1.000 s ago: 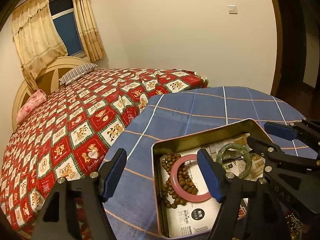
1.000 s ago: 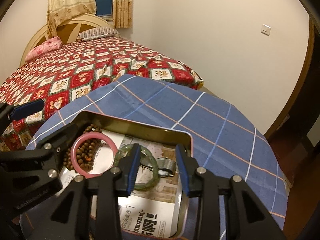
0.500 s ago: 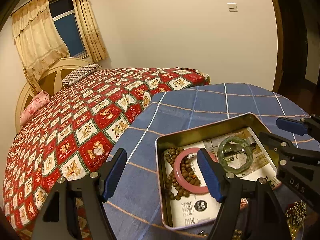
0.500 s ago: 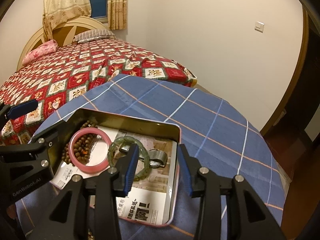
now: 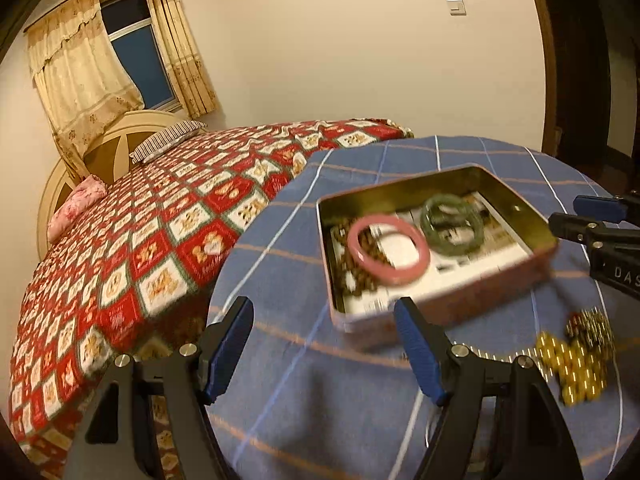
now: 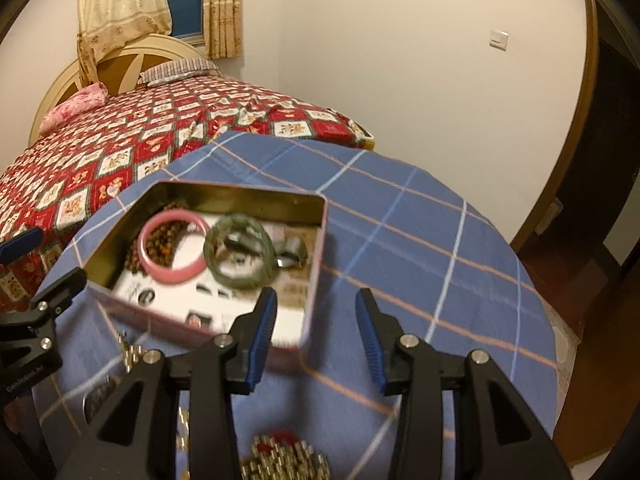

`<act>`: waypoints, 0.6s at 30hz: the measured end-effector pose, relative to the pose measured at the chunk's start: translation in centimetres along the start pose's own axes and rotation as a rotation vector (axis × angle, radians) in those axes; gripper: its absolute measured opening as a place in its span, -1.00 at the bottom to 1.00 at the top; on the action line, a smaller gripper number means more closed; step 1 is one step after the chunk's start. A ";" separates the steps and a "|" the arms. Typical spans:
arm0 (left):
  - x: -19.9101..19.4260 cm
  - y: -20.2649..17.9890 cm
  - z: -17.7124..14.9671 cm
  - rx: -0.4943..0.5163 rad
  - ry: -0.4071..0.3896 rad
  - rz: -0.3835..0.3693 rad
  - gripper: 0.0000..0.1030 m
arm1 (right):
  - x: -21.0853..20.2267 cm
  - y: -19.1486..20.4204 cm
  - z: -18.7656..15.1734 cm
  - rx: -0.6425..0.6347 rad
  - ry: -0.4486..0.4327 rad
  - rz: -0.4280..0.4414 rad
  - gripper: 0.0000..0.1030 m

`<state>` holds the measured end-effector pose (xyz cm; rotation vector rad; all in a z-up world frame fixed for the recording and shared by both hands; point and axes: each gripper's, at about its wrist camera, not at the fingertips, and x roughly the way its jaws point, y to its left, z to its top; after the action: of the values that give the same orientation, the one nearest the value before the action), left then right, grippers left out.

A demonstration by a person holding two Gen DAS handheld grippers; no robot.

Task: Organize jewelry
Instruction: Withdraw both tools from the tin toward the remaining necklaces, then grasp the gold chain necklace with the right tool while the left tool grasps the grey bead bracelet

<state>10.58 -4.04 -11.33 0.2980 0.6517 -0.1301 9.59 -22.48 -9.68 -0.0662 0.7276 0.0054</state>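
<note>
An open pink tin point(image 5: 460, 304) point(image 6: 200, 324) with a gold inside stands on the blue checked tablecloth. In it lie a pink bangle point(image 5: 388, 249) point(image 6: 176, 249), a green bangle point(image 5: 452, 224) point(image 6: 240, 257), brown beads point(image 5: 352, 264) point(image 6: 160, 240) and a silver ring point(image 6: 294, 254) on printed paper. Gold bead jewelry point(image 5: 572, 360) point(image 6: 286, 462) lies on the cloth in front of the tin. My left gripper point(image 5: 324, 354) is open and empty, near the tin's front left corner. My right gripper point(image 6: 316, 338) is open and empty, at its front right corner.
The round table point(image 6: 420, 240) ends close on the right and far side. A bed with a red patterned cover point(image 5: 132, 240) stands behind and left of the table. A dark doorway point(image 6: 612, 160) is at the right.
Both grippers have pulled back and up from over the tin. The gold bead jewelry on the cloth has come into view. The bangles stay in the tin.
</note>
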 end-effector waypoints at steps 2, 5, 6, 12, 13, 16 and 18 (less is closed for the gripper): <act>-0.7 -0.3 -1.1 0.005 0.006 -0.005 0.42 | -0.6 0.0 -1.2 0.002 0.006 0.001 -0.10; -1.5 -0.9 -2.1 0.018 0.010 -0.025 0.42 | -1.6 -0.2 -3.0 0.014 0.015 0.008 -0.10; -1.7 -1.3 -2.4 0.025 0.012 -0.027 0.42 | -1.8 -0.2 -3.3 0.018 0.017 0.008 -0.10; -1.7 -3.3 -3.5 0.069 0.023 -0.039 0.42 | -3.4 -1.0 -5.6 0.031 0.021 0.001 -0.10; -1.6 -3.5 -3.6 0.073 0.023 -0.039 0.42 | -3.6 -1.1 -5.9 0.034 0.023 -0.001 -0.10; -1.3 -3.8 -3.8 0.076 0.030 -0.043 0.42 | -4.0 -1.3 -6.6 0.049 0.025 0.012 -0.10; -1.1 -4.0 -3.9 0.079 0.031 -0.047 0.42 | -4.0 -1.1 -6.9 0.053 0.021 0.022 -0.10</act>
<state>6.60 -6.56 -14.51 0.3614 0.6857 -0.1965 2.08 -23.97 -12.06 -0.0073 0.7493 0.0060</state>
